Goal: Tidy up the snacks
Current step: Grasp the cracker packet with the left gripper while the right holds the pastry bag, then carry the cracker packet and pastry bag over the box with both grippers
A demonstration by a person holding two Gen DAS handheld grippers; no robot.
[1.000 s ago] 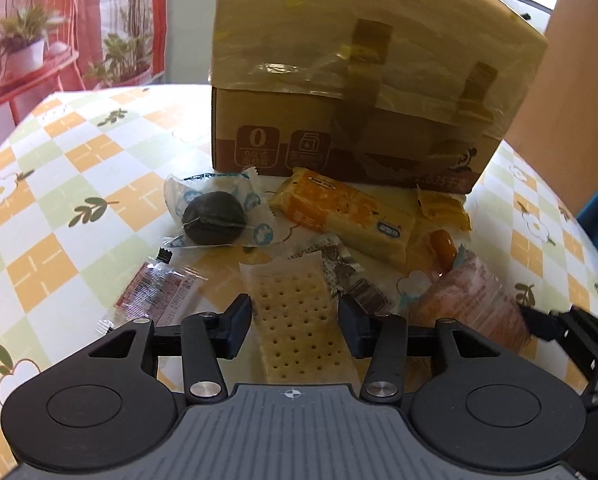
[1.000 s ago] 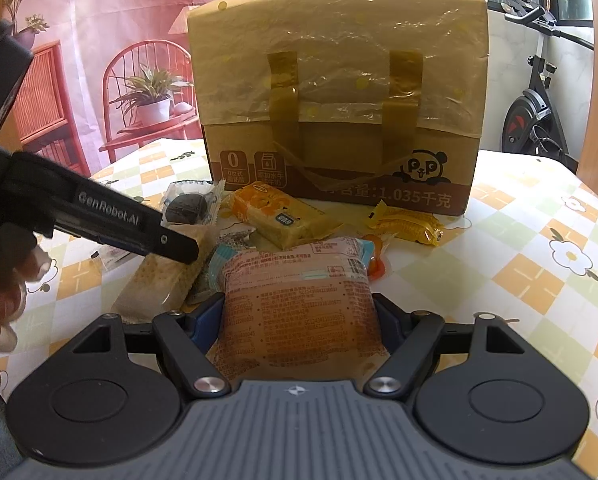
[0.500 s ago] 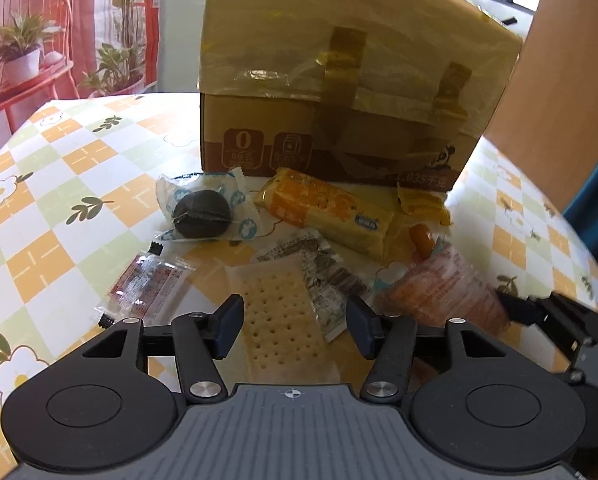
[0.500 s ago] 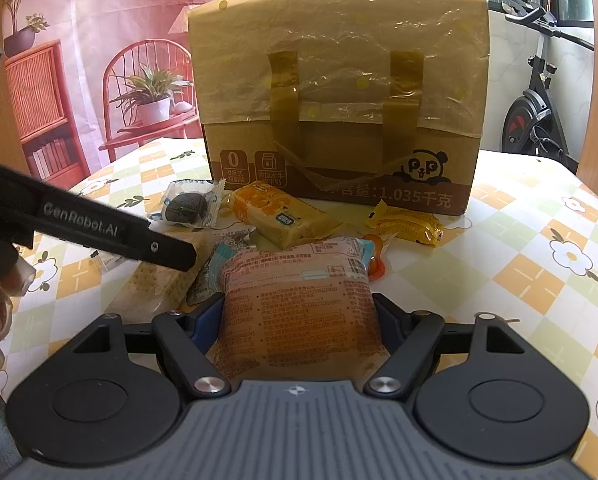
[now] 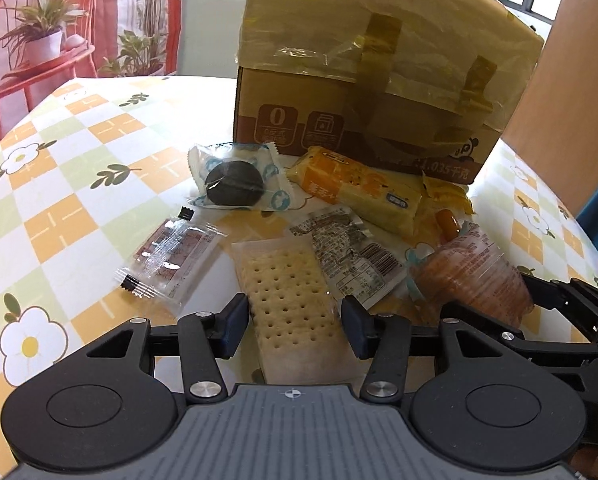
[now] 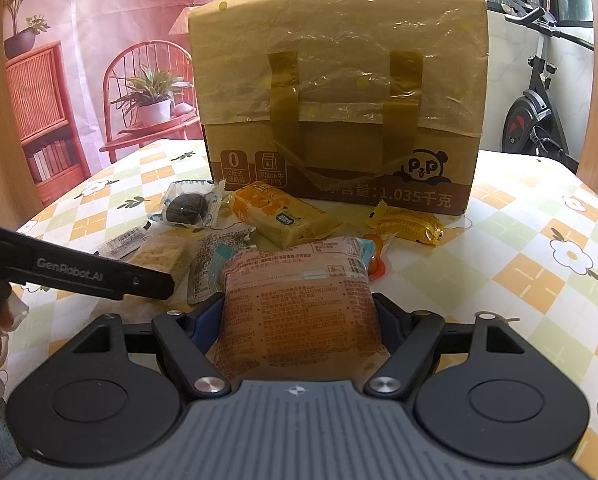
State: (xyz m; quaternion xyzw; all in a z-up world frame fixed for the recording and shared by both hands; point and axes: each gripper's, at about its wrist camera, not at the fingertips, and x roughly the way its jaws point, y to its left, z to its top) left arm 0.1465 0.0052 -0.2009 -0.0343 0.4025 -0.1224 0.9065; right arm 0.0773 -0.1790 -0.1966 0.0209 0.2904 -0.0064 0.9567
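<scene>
Several wrapped snacks lie on the table in front of a cardboard box (image 5: pixel 379 92). My left gripper (image 5: pixel 293 320) is open, its jaws either side of a pale cracker pack (image 5: pixel 295 300) without touching it. My right gripper (image 6: pixel 299 320) is shut on an orange printed snack pack (image 6: pixel 299 312), which also shows in the left wrist view (image 5: pixel 471 276). Farther back lie a dark round cookie pack (image 5: pixel 235 184), a long orange cake pack (image 5: pixel 359 192) and a small yellow pack (image 6: pixel 407 224).
A small clear red sachet (image 5: pixel 171 256) lies left of the cracker pack, a grey printed packet (image 5: pixel 351 256) to its right. The checked tablecloth (image 5: pixel 59 200) covers the table. A red chair with a plant (image 6: pixel 147 100) and an exercise bike (image 6: pixel 539 112) stand beyond the table.
My left gripper pulled back and lifted a little, then came forward again around the cracker pack, its jaws slightly wider. My right gripper has kept still, holding the orange pack.
</scene>
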